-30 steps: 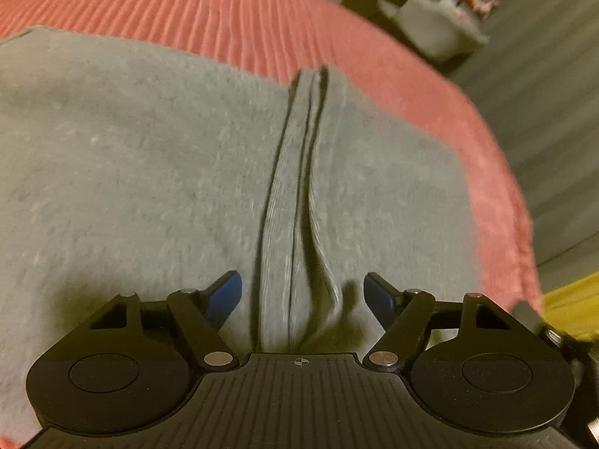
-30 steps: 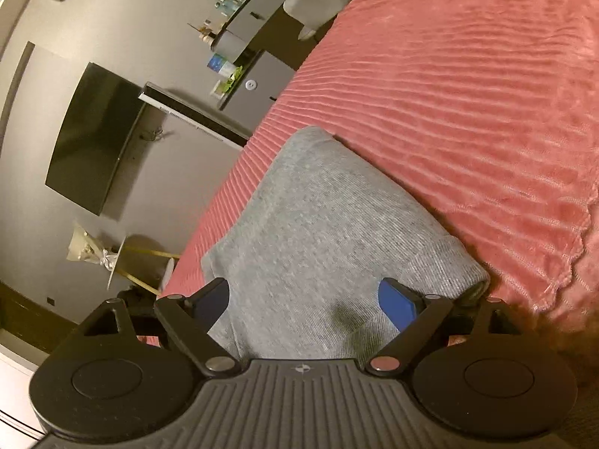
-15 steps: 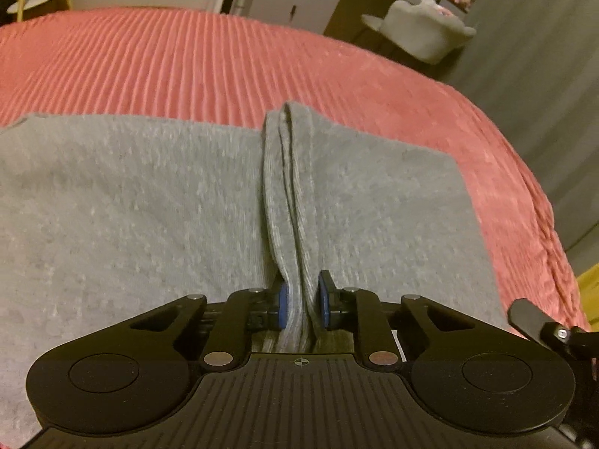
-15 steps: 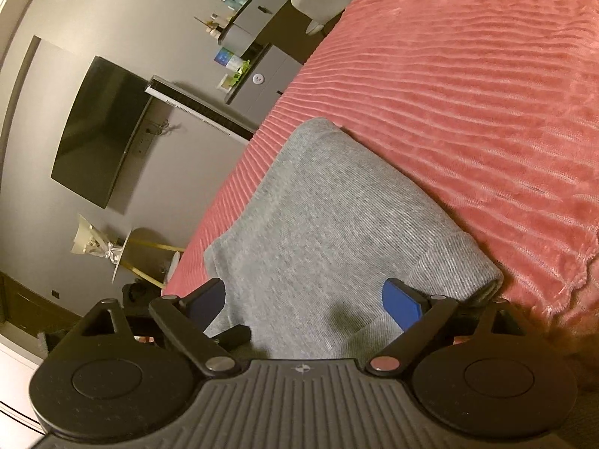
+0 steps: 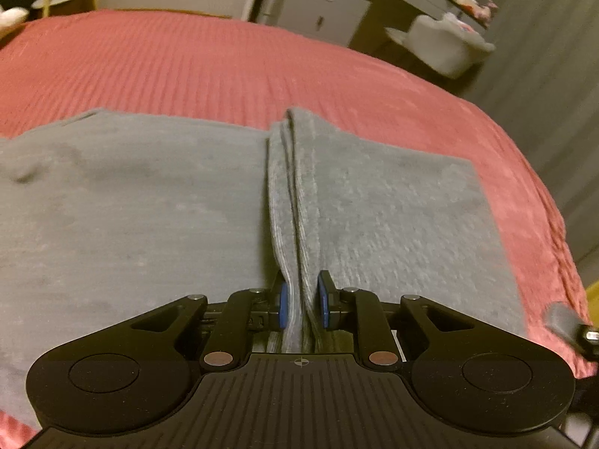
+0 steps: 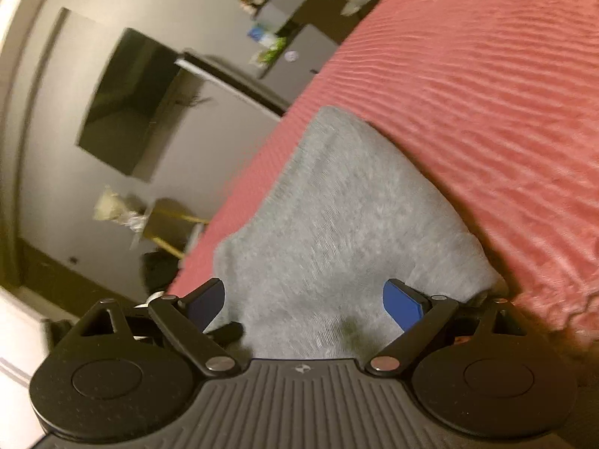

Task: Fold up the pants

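Grey knit pants [image 5: 131, 205] lie folded flat on a red ribbed bedspread [image 5: 187, 63]. A raised ridge of their fabric [image 5: 292, 194] runs up the middle of the left wrist view. My left gripper [image 5: 301, 305] is shut on the near end of that ridge, blue pads pressing both sides. In the right wrist view the same pants [image 6: 344, 205] lie under my right gripper [image 6: 305, 305], which stands open just above the cloth with nothing pinched between its blue pads.
Beyond the bed's far edge stand a grey cabinet [image 5: 322, 15] and a pale padded seat [image 5: 445, 45]. A dark wall screen [image 6: 127, 101] and a small side table [image 6: 168, 220] show left of the bed in the right wrist view. A bedspread hem [image 5: 561, 247] falls away at right.
My left gripper went from open astride the ridge to shut on it, then lifted and drew back, raising the fold. The right gripper stayed put, tilting slightly.
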